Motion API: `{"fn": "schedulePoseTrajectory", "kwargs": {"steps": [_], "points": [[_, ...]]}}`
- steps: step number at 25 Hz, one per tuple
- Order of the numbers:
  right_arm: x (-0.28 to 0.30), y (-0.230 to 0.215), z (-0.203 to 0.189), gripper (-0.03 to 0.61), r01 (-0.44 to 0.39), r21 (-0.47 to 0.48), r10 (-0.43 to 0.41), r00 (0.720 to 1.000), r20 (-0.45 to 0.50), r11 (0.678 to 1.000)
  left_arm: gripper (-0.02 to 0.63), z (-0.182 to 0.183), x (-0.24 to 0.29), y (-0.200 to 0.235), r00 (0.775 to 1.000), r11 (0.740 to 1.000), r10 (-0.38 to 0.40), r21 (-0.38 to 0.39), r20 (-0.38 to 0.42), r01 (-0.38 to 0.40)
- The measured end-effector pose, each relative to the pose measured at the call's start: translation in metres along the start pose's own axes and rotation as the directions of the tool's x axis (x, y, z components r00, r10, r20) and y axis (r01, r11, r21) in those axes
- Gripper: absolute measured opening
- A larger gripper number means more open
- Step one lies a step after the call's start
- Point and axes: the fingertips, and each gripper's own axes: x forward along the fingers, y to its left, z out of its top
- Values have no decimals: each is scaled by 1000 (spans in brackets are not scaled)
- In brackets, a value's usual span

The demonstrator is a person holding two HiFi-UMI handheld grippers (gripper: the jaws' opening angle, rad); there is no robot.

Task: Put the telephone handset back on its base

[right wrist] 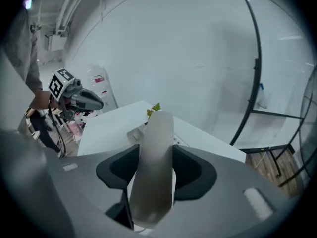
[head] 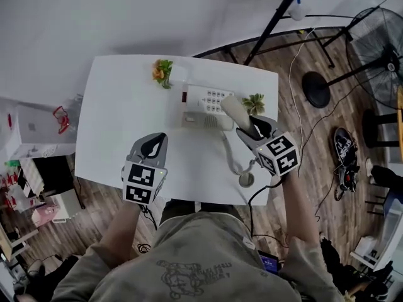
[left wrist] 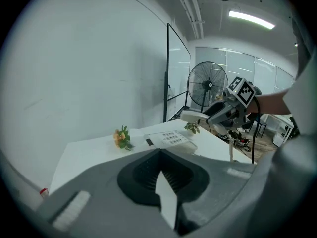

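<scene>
While we look down in the head view, the right gripper holds the telephone handset tilted at the right edge of its base on the white table, with the coiled cord trailing below. The left gripper hovers over bare tabletop. From the left gripper view, we see its jaws drawn together, empty. From the right gripper view, we see both jaws clamped on the handset's sides.

White table with telephone base, coiled cord, perhaps flower sprigs
</scene>
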Motion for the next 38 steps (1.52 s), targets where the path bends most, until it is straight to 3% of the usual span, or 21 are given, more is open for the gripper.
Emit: {"fn": "schedulePoseTrajectory", "kwargs": {"steps": [5,10,15,21,24,30,35,38], "points": [[41,24,9,238,-120,-152,116,993,-39,981,0,-15,-8,17,999,998,45,-39,-4,-45],[73,40,9,238,-227,-325,203,973,-106,918,0,-27,-11,29,997,995,68,-75,-20,-69],[97,48,7,238,-308,-381,277,951,-136,872,0,-40,-11,33,996,991,76,-107,-39,-80],[107,63,6,238,-401,-469,380,914,-144,787,0,-50,-10,36,995,988,78,-127,-56,-84],[114,63,-1,238,-419,-494,393,905,-162,762,0,-54,-8,36,995,987,77,-133,-64,-85],[121,55,-11,236,-416,-508,377,908,-184,754,0,-57,-11,34,995,988,73,-130,-72,-82],[125,57,-18,238,-434,-574,371,899,-231,694,0,-57,-7,33,995,989,67,-125,-78,-76],[130,58,-19,241,-428,-558,365,903,-228,710,0,-54,-4,31,995,991,62,-117,-78,-71]]}}
